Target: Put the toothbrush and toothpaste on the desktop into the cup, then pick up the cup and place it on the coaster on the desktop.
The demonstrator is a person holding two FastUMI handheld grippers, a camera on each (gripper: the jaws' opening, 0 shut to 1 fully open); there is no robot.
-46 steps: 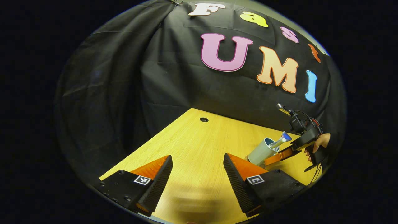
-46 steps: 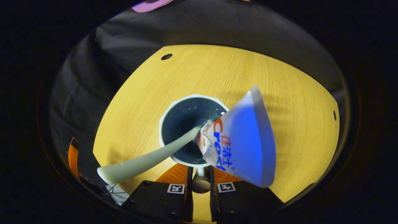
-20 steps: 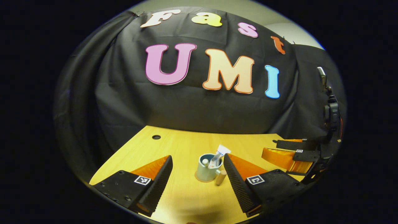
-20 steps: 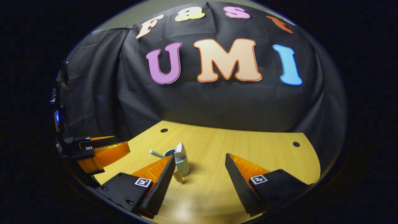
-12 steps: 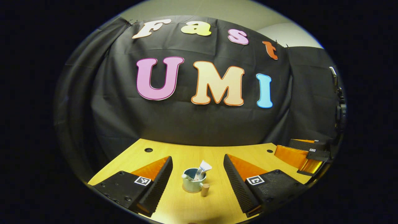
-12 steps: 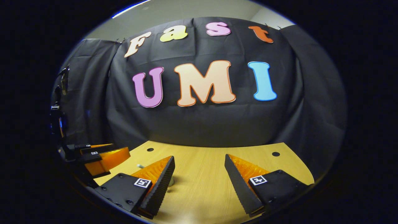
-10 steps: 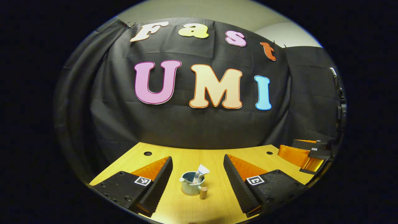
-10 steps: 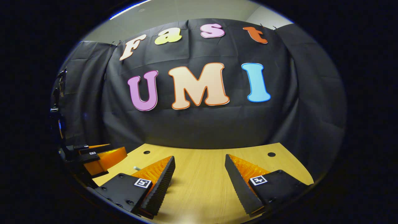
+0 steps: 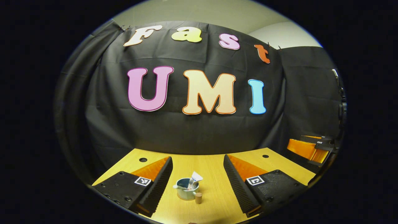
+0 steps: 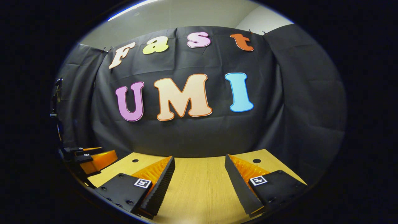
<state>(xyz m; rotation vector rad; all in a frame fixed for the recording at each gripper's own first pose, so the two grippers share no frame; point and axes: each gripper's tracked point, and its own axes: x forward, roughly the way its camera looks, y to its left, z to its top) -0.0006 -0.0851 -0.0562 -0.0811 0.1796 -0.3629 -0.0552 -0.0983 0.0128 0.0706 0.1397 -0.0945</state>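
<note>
In the left gripper view a pale blue-grey cup [image 9: 186, 191] stands upright on the wooden desktop [image 9: 214, 174], its stubby handle [image 9: 198, 197] turned toward me. A toothbrush [image 9: 178, 187] and a white toothpaste tube [image 9: 196, 178] stick out of its top. Whether a coaster lies under it I cannot tell. My left gripper [image 9: 197, 159] is open, held well back from the cup with nothing between its fingers. The right gripper [image 9: 311, 148] shows at the far right of that view. In the right gripper view my right gripper [image 10: 199, 158] is open over bare wood, and the left gripper [image 10: 94, 158] shows at the left edge.
The desktop has small round cable holes [image 9: 143, 159] [image 9: 265, 156] near its back corners, also seen in the right gripper view as holes [image 10: 135, 161] [image 10: 256, 161]. Black cloth [image 9: 199, 130] closes the booth right behind the table's far edge.
The right gripper let go of the cup's handle and opened. Both grippers pulled back and tilted up; the cup shrank in the left gripper view and slid out of the right one.
</note>
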